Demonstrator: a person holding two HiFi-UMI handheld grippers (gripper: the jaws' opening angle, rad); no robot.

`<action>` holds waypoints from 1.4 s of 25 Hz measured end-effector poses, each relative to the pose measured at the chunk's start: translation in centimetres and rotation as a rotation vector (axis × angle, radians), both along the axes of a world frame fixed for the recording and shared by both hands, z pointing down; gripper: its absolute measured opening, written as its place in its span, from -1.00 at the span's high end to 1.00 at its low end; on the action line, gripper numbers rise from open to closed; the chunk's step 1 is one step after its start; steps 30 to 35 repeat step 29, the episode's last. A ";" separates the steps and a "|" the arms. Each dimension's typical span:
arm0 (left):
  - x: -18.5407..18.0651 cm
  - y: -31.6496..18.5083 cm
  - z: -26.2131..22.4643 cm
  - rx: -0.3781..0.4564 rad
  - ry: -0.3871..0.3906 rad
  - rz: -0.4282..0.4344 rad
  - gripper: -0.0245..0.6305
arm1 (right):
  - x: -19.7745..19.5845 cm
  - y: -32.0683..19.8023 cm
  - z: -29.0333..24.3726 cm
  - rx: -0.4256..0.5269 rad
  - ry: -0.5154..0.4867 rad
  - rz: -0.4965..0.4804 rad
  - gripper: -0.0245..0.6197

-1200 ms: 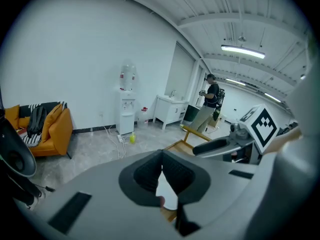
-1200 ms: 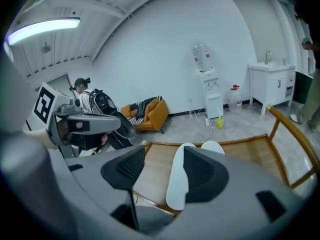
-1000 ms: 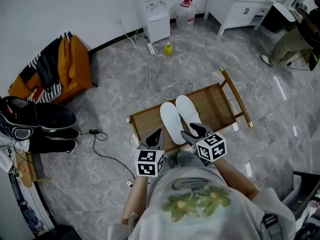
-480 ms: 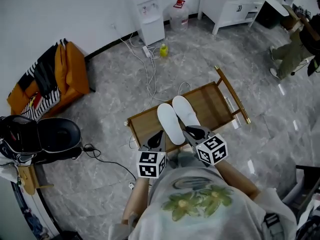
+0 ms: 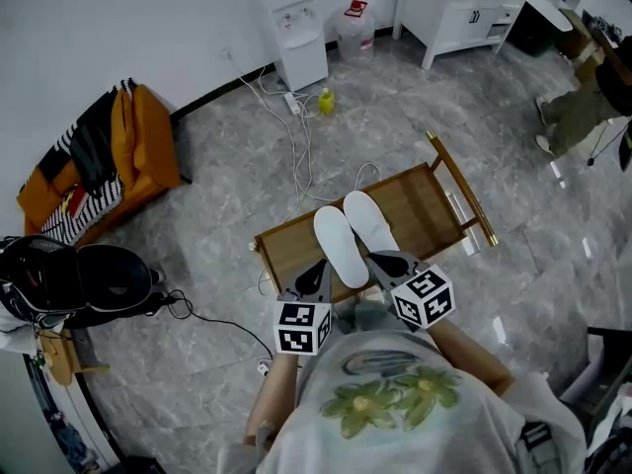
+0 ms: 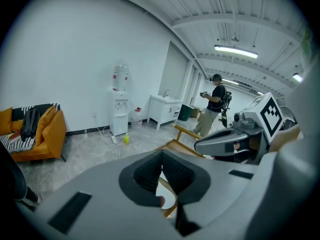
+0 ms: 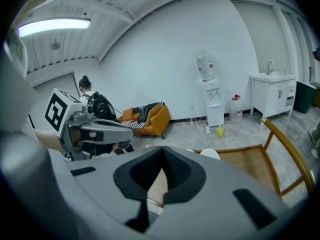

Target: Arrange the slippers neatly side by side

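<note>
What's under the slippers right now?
A wooden tray with gold rails carries both white slippers; the wood directly beneath them is covered, as is the floor below.

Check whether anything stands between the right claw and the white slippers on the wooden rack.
Nothing visible does. The right claw, its jaws just closed with nothing between them, hangs right at the near end of the right slipper, which lies beside the left slipper on the wooden rack.

White slippers (image 5: 339,245) side by side on wooden tray (image 5: 427,203)
</note>
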State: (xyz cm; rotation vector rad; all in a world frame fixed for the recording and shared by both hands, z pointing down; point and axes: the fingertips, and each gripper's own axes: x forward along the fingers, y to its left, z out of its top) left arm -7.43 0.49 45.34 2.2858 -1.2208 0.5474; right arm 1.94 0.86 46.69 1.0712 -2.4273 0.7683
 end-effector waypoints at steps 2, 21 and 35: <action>0.0 0.0 0.0 0.000 0.001 -0.003 0.88 | -0.1 0.0 -0.2 0.007 -0.007 -0.003 0.90; -0.4 -0.1 0.3 -0.011 0.009 -0.001 0.88 | -0.8 0.4 0.0 -0.016 -0.004 -0.010 0.91; 0.1 0.4 0.8 -0.019 0.009 0.004 0.88 | -0.2 0.9 0.4 -0.022 -0.003 0.005 0.91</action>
